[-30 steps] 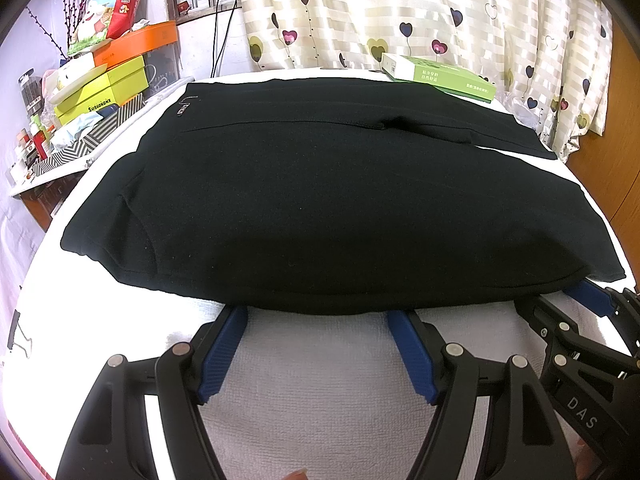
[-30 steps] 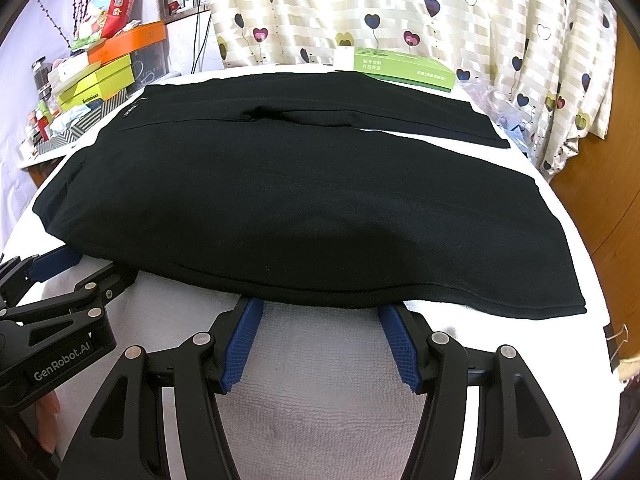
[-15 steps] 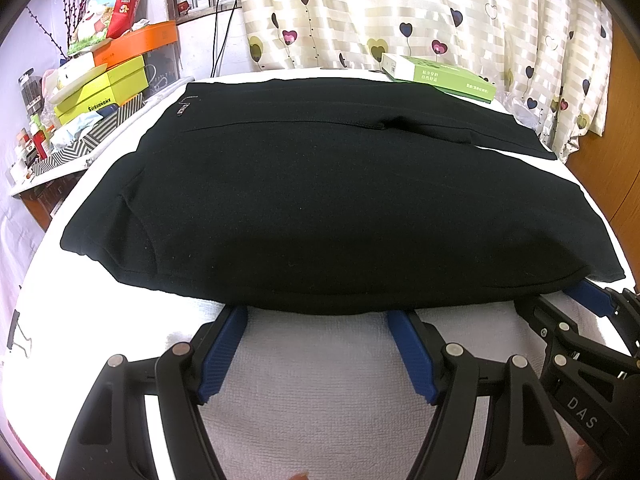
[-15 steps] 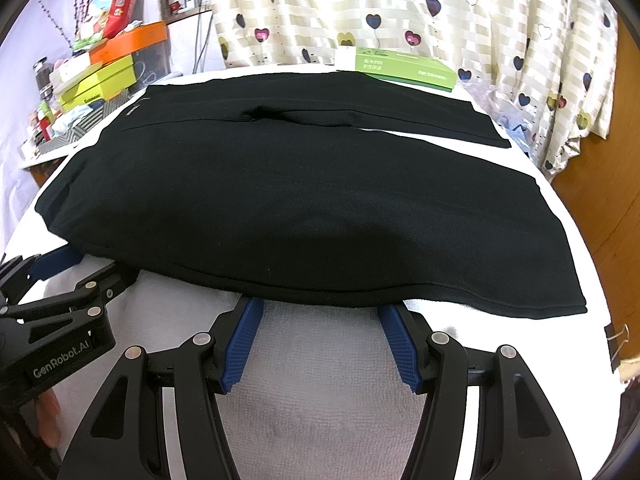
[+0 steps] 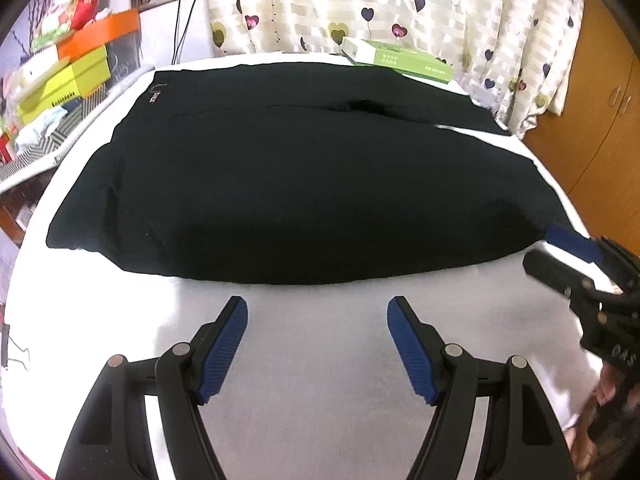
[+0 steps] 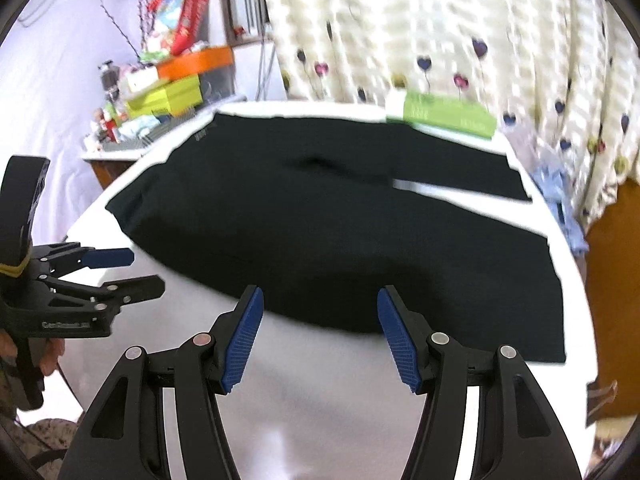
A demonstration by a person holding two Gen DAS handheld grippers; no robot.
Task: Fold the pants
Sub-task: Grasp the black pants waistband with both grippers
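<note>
Black pants (image 5: 304,184) lie spread flat across the white table (image 5: 320,360), legs running off to the right. The left gripper (image 5: 316,316) hangs just short of the near hem, jaws spread wide, nothing between them. The right gripper (image 6: 320,308) is wide apart too and empty, its blue fingertips (image 6: 250,312) over the pants' near edge. A green box (image 5: 396,58) sits at the far edge by the curtain (image 5: 400,0).

Right wrist view: motion blur is smearing the heart-print curtain (image 6: 460,32) and the flat green cardboard box (image 6: 448,116) at 12 o'clock; its print is staying unreadable.
Black fabric pants (image 6: 320,216): the weave is showing no detail.
Right gripper (image 5: 560,252): the 3 o'clock edge is cutting off its body.
Holding hand (image 5: 600,416): blurring.
</note>
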